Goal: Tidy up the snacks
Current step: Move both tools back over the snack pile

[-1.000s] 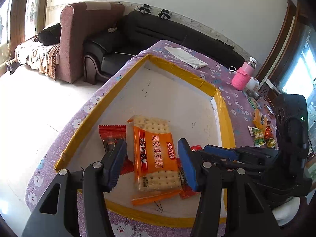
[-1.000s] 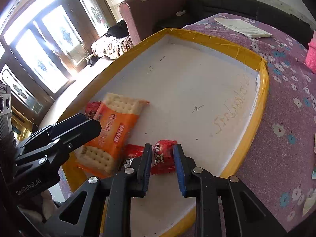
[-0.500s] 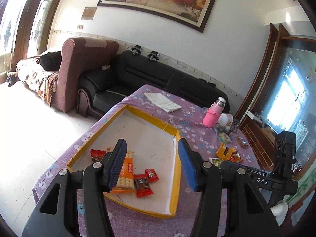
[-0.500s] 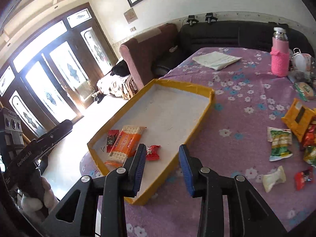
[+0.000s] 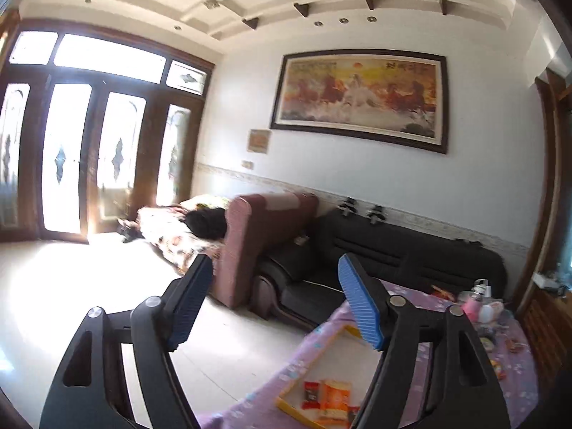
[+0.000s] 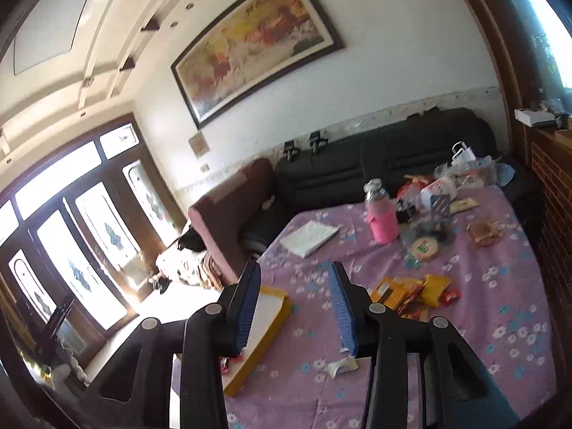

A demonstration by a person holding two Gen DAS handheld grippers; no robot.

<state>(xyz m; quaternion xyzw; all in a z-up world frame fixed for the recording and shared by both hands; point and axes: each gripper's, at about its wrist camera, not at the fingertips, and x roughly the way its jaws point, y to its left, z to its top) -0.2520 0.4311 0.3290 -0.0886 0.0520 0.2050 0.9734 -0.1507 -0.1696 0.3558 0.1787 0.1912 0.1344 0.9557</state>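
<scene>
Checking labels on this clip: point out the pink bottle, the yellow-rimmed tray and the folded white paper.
pink bottle [image 6: 383, 222], right wrist view, on its pink sleeve.
yellow-rimmed tray [image 6: 262, 334], right wrist view, on its near yellow wall.
folded white paper [image 6: 309, 237], right wrist view, on its top sheet.

- Orange cracker packet [image 5: 334, 398] lying flat in yellow-rimmed tray [image 5: 286, 405], below left fingers [image 5: 361, 307].
- Loose yellow and red snack packets [image 6: 411, 293] heaped just right of right fingers [image 6: 341, 304].

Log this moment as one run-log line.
left gripper: empty, opening | right gripper: empty, opening | tray: holds cracker pack | loose snacks: on tablecloth
</scene>
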